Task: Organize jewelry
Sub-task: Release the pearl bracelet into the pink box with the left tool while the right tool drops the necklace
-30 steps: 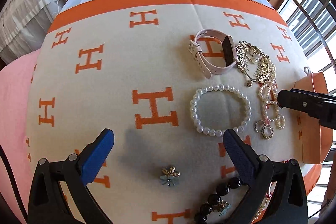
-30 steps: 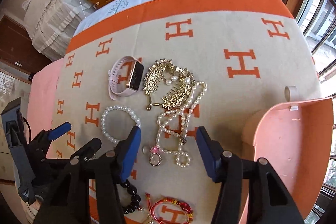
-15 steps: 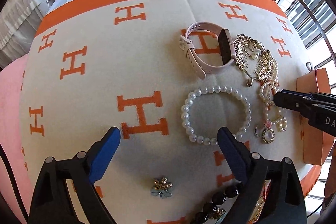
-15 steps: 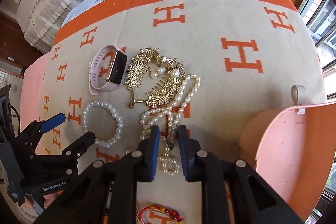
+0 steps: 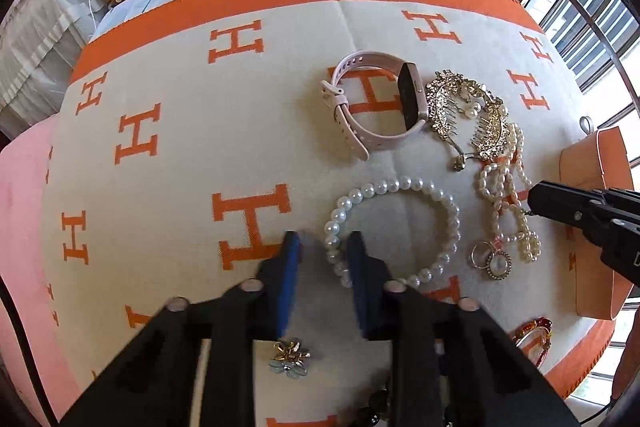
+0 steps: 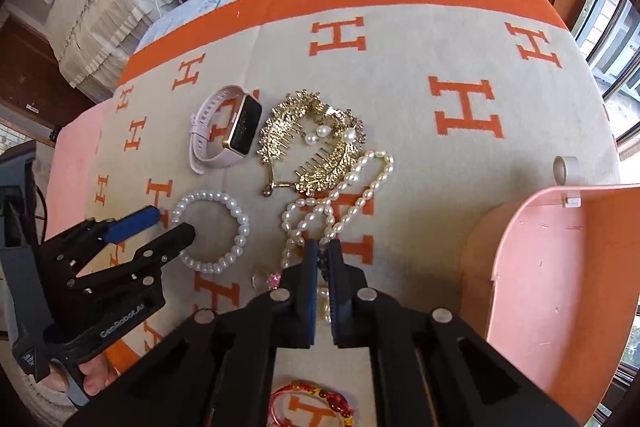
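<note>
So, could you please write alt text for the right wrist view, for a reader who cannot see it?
The right gripper is closed on a tangled pearl necklace lying on an orange-and-cream blanket. To its left, the left gripper straddles a round pearl bracelet; a pink watch and a gold hair comb lie beyond, and an open pink box stands at right.

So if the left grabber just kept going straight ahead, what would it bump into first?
Probably the round pearl bracelet: the left gripper already straddles its near-left beads. Past that lies the pink watch, though depth is hard to judge.
</note>
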